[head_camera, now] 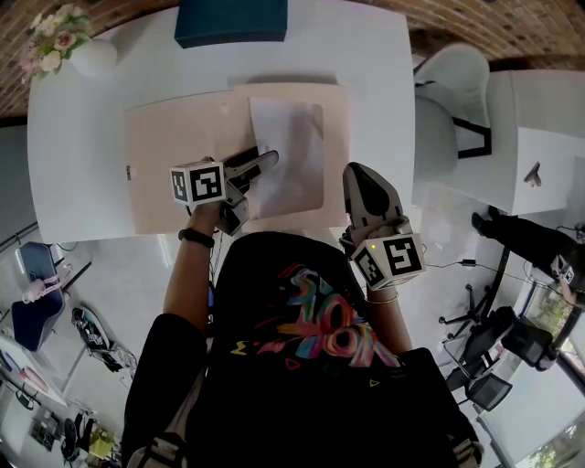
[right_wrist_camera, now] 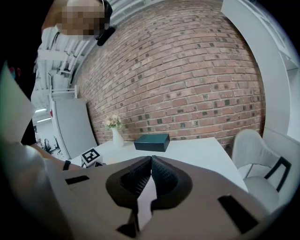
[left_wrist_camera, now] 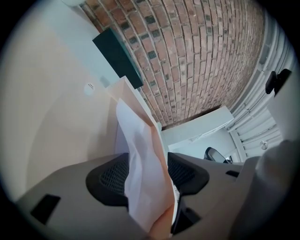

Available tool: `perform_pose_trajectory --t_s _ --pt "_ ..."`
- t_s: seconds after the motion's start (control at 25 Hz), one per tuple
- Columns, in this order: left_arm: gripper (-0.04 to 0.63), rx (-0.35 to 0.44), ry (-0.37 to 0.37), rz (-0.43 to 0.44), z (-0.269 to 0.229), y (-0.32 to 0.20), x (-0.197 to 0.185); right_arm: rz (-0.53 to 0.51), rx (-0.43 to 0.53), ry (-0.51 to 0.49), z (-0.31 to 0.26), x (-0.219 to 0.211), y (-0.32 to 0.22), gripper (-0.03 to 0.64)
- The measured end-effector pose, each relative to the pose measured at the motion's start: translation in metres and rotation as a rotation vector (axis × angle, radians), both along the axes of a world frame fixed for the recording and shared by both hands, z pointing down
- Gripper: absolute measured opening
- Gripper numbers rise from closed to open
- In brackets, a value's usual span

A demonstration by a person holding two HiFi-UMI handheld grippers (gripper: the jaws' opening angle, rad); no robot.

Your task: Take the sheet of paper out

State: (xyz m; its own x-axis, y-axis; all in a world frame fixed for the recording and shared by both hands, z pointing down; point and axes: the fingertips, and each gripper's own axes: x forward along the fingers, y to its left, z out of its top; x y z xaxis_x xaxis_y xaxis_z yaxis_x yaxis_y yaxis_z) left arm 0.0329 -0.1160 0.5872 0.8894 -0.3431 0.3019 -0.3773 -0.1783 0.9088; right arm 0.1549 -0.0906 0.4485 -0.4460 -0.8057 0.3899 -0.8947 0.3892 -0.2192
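- Your left gripper [head_camera: 264, 162] [left_wrist_camera: 147, 180] is clamped on the near left edge of the sheet of paper [head_camera: 292, 151] [left_wrist_camera: 136, 154]. Its own view shows the white sheet pinched between the dark pads.
- A peach layer of the folder [head_camera: 174, 155] [left_wrist_camera: 47, 117] lies against the sheet's right face inside the same pinch.
- From the left gripper the sheet runs up and away, curling slightly. In the head view it lies flat over the folder's right half, ahead and to the right of the jaws.
- The folder is spread open on the white tabletop [head_camera: 82, 119], and its left half lies to the left of your left gripper.
- Your right gripper [head_camera: 358, 172] [right_wrist_camera: 151, 161] has its jaws closed together and grips nothing. It hangs off the tabletop's near edge, to the right of the folder and apart from the sheet.
- Beyond the left gripper, past the folder's far edge, sits a dark teal box [head_camera: 230, 20] [left_wrist_camera: 117, 56] [right_wrist_camera: 151, 142].
- Far ahead and to its left stands a white vase [head_camera: 91, 57] [right_wrist_camera: 117, 138] of flowers.
- To the right of your right gripper, off the tabletop, is a white chair [head_camera: 452, 91] [right_wrist_camera: 258, 154].
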Motion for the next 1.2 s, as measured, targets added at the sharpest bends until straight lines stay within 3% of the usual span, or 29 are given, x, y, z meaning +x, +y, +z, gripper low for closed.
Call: perform_pose_trajectory --t_s 0.28,0.32,0.4,0.44,0.64,1.2 --pt "0.246 0.008 0.068 -0.026 -0.008 -0.009 0.01 0.022 -0.011 -0.008 0.0 0.001 0.004 0.018" --pt "0.206 0.005 0.055 -0.02 -0.006 -0.009 0.011 0.024 -0.012 -0.008 0.001 0.001 0.004 0.018" --pt "0.062 0.004 0.008 -0.008 0.0 -0.007 0.01 0.027 -0.013 -0.01 0.003 0.0 0.004 0.018" --pt "0.054 0.004 -0.012 0.0 0.002 -0.006 0.009 0.026 -0.013 -0.01 0.003 0.0 0.004 0.018" --pt "0.025 -0.007 -0.068 0.019 0.007 -0.005 0.006 0.021 -0.01 -0.011 0.003 -0.002 0.006 0.018" --pt "0.023 -0.024 -0.067 -0.028 0.004 -0.007 -0.01 -0.015 -0.009 -0.008 0.002 -0.004 -0.001 0.018"
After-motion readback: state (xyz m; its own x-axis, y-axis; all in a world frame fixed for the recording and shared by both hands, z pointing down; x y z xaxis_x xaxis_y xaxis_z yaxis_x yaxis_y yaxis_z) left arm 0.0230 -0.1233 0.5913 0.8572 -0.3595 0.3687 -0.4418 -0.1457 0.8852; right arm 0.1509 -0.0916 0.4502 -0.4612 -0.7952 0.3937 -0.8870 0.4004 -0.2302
